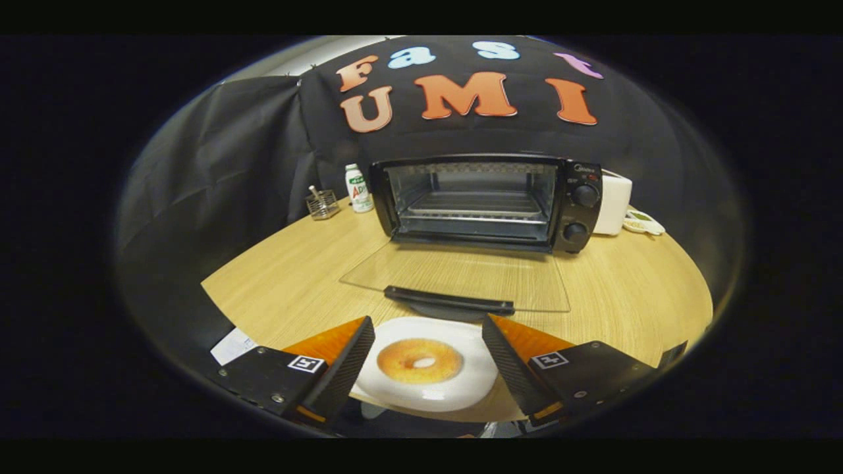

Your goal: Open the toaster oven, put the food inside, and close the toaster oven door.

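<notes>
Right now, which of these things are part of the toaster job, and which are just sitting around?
Job: toaster oven, door down; bagel on plate, between open gripper fingers.
Lying about: bottle, wire basket, white appliance, paper slip.

Gripper [428,359]: wedge fingers [346,368] apart, square markers, screws.
</notes>
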`<action>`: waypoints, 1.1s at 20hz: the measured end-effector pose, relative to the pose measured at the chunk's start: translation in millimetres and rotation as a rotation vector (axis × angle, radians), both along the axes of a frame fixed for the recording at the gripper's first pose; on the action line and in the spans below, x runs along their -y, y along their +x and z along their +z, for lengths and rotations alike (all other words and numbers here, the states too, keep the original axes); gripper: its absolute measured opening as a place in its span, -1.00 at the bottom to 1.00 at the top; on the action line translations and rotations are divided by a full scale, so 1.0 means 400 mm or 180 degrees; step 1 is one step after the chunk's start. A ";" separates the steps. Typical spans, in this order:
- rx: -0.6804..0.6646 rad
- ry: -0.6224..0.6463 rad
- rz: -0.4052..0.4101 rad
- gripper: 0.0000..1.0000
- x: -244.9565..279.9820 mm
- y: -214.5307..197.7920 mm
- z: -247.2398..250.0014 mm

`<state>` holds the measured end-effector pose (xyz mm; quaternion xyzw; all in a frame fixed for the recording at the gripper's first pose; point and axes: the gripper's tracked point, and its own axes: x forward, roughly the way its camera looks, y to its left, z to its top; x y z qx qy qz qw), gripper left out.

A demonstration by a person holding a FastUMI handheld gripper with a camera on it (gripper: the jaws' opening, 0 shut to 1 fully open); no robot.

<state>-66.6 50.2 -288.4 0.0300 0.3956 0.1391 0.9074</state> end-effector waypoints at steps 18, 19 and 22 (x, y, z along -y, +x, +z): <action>-0.0246 -0.0281 0.0015 0.40 0.004 -0.082 -0.088; -0.0238 -0.0270 -0.0010 0.32 0.007 -0.077 -0.087; -0.0221 -0.0145 -0.0052 -0.09 0.002 -0.072 -0.071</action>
